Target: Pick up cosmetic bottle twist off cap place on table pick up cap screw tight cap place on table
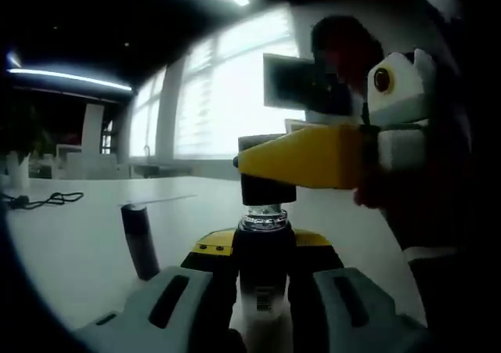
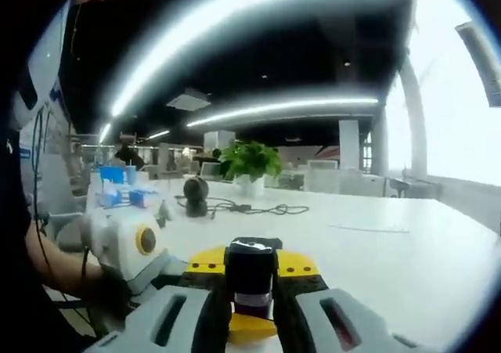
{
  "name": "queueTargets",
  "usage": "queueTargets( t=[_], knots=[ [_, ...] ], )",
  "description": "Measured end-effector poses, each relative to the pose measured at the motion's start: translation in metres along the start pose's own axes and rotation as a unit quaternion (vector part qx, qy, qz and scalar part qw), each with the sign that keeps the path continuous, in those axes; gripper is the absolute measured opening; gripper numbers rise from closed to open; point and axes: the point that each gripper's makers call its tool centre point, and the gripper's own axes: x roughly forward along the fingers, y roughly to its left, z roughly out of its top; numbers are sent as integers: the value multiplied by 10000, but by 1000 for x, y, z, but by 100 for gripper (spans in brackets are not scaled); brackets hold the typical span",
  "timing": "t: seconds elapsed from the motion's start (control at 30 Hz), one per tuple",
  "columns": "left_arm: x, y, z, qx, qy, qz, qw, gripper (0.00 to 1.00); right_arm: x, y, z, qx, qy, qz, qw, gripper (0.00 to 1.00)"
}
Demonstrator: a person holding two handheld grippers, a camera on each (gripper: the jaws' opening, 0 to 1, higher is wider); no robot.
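My left gripper is shut on the dark body of the cosmetic bottle, held upright above the white table. The bottle's clear threaded neck shows bare. The black cap sits right at the top of that neck; whether it touches the thread I cannot tell. The right gripper reaches in from the right, its yellow jaw across the cap. In the right gripper view, my right gripper is shut on the black cap, and the left gripper's white body is at the lower left.
A dark cylinder stands on the table left of the bottle, with a black cable further left. A potted plant, a round black device, a cable and blue boxes sit at the table's far side.
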Motion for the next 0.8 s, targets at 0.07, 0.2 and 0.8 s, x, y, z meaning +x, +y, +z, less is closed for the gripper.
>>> queueTargets(
  t=[0.07,0.2,0.8],
  knots=[
    [0,0,0,2,2,9,10000,14,1,1,0,-50,13,27,10000,13],
    [-1,0,0,-1,1,16,10000,14,2,2,0,-64,5,44,10000,13],
    [0,0,0,-26,-1,32,10000,14,-3,-8,19,-36,-469,-105,9988,13]
  ],
)
